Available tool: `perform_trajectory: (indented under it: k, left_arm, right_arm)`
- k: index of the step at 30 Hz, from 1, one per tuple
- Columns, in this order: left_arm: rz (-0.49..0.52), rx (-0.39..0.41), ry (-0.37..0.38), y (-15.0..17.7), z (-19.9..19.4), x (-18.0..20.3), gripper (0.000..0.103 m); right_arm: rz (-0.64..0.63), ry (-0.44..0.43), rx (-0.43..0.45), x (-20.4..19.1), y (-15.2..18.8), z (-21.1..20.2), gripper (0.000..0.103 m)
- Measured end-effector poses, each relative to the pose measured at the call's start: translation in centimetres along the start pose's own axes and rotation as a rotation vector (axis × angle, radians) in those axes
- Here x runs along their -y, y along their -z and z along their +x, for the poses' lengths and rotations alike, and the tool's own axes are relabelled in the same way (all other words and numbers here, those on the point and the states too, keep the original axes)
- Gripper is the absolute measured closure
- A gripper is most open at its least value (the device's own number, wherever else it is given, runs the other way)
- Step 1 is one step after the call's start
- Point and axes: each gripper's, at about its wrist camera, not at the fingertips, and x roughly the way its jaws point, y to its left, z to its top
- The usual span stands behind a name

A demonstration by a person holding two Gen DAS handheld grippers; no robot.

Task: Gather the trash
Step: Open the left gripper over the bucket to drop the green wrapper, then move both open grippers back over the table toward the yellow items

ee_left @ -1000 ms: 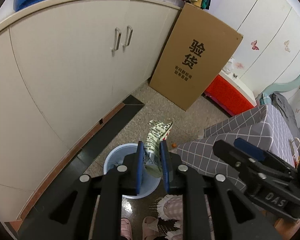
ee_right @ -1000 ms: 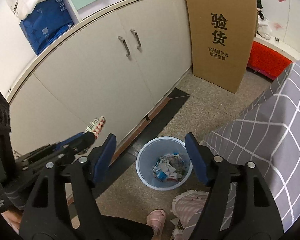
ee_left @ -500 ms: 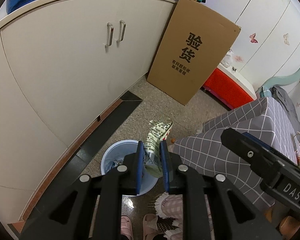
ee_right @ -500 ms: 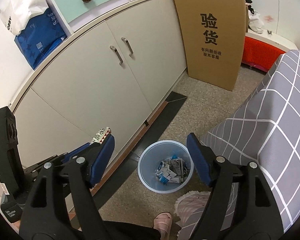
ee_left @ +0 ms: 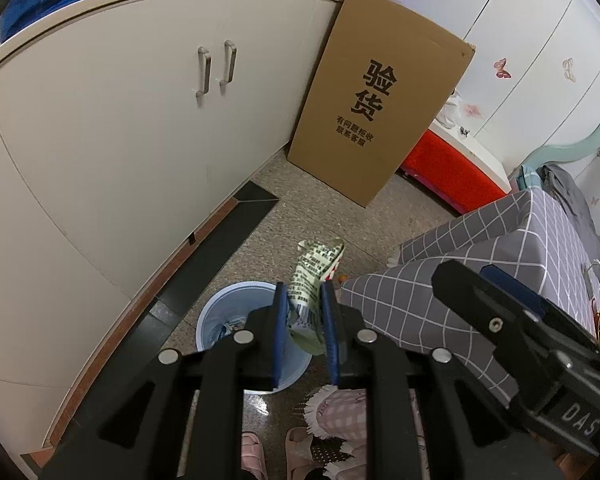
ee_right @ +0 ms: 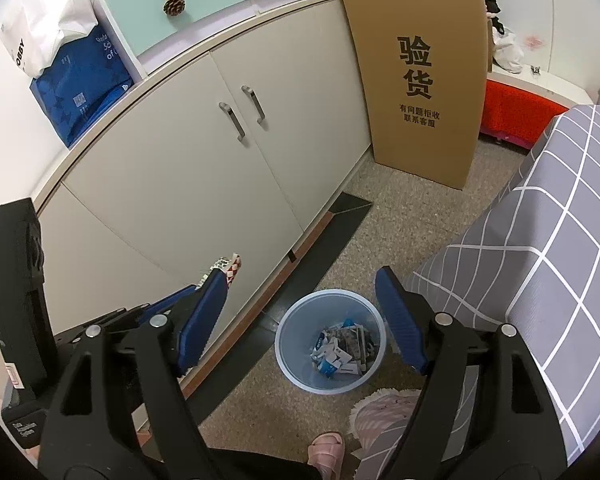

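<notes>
Where the left wrist view looks down, a crumpled green printed wrapper (ee_left: 314, 284) is pinched between the blue pads of the left gripper (ee_left: 304, 330). The wrapper is held above the far rim of a pale blue bin (ee_left: 216, 320) standing on the speckled floor (ee_left: 284, 216). At 3 o'clock a grey checked cover (ee_left: 480, 264) is seen.

From the right wrist view, the right gripper (ee_right: 300, 320) is seen spread, its jaws having just been opening, with nothing between them. The bin, at 6 o'clock, is seen holding scrap packaging (ee_right: 340, 350). The wrapper's tip is seen at 9 o'clock.
</notes>
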Motion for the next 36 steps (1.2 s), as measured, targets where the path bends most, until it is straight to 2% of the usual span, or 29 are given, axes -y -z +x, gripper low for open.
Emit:
perform_trajectory:
  k: [3,4,5,7,14,24,30,36]
  left_arm:
    - [0.004,-0.001,0.004,-0.1,0.3,0.1,0.082]
    - [0.005,-0.003,0.003,-0.1,0.4,0.1,0.074]
    - [0.001,-0.003,-0.002,-0.1,0.4,0.1,0.054]
    - [-0.008,0.012,-0.031,-0.1,0.5,0.0,0.041]
    - [-0.059,0.012,-0.039,0.2,0.4,-1.2,0.039]
    - [-0.061,0.024,-0.072,0.3,-0.7,-1.5,0.038]
    - [-0.072,0.083,-0.075,0.1,-3.4,-1.2,0.037]
    - [-0.042,0.159,-0.043,0.1,-7.0,1.4,0.034]
  right_arm:
    - [0.001,-0.001,0.005,0.0,0.0,-0.1,0.028]
    - [0.001,-0.002,0.005,0.0,0.0,-0.1,0.027]
    - [0.006,-0.006,0.009,0.1,0.0,-0.1,0.027]
    - [-0.001,-0.001,0.006,0.0,0.0,-0.1,0.027]
    - [-0.013,0.010,0.004,-0.3,0.1,0.1,0.027]
    - [-0.011,-0.013,-0.023,-0.6,0.0,0.1,0.024]
    - [-0.033,-0.027,0.012,-1.1,-0.3,-3.1,0.023]
    - [0.000,-0.007,0.105,1.0,-0.4,-8.9,0.022]
